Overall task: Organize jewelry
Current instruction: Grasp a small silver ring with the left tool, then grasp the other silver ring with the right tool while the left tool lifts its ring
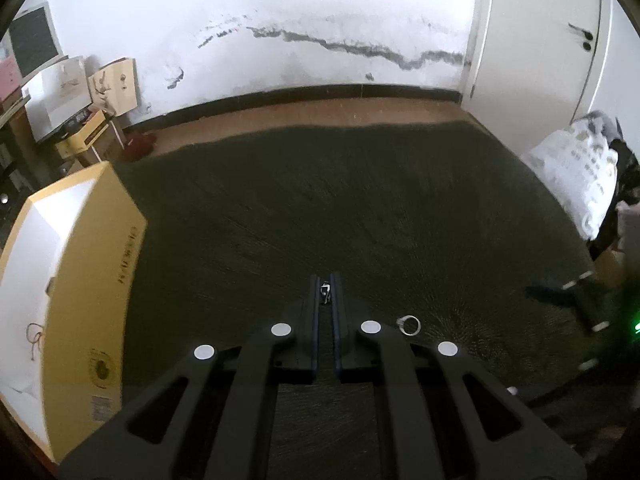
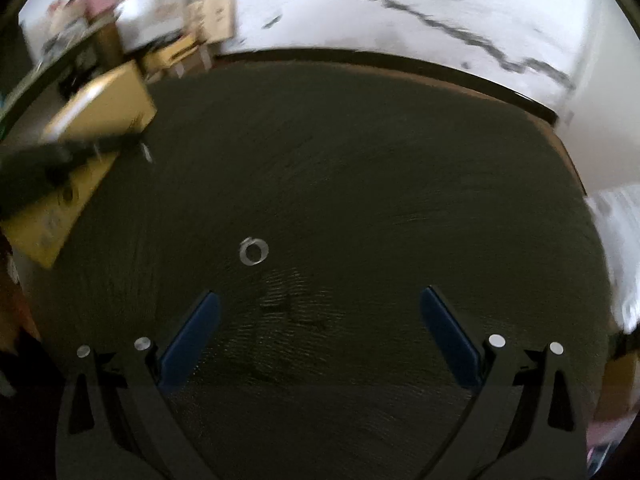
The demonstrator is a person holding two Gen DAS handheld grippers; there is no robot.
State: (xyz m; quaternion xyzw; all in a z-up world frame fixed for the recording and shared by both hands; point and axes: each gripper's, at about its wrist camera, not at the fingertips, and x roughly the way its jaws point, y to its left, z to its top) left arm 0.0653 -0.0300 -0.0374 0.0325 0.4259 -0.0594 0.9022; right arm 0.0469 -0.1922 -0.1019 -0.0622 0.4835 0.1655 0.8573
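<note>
My left gripper (image 1: 325, 286) is shut on a small dark and silver jewelry piece (image 1: 325, 293) pinched between its fingertips, above the dark green mat. A silver ring (image 1: 409, 324) lies on the mat just right of the left fingers. In the right wrist view the same ring (image 2: 253, 251) lies on the mat ahead and left of my right gripper (image 2: 320, 300), which is open wide and empty. The yellow box (image 1: 100, 264) with a white inside stands open at the left; it also shows in the right wrist view (image 2: 106, 98), blurred.
The dark mat (image 1: 340, 200) covers a brown table by a white wall. Cardboard boxes (image 1: 114, 86) and clutter stand at the far left. A white patterned bag (image 1: 576, 172) sits at the right edge. The right gripper (image 1: 584, 304) shows at the right of the left view.
</note>
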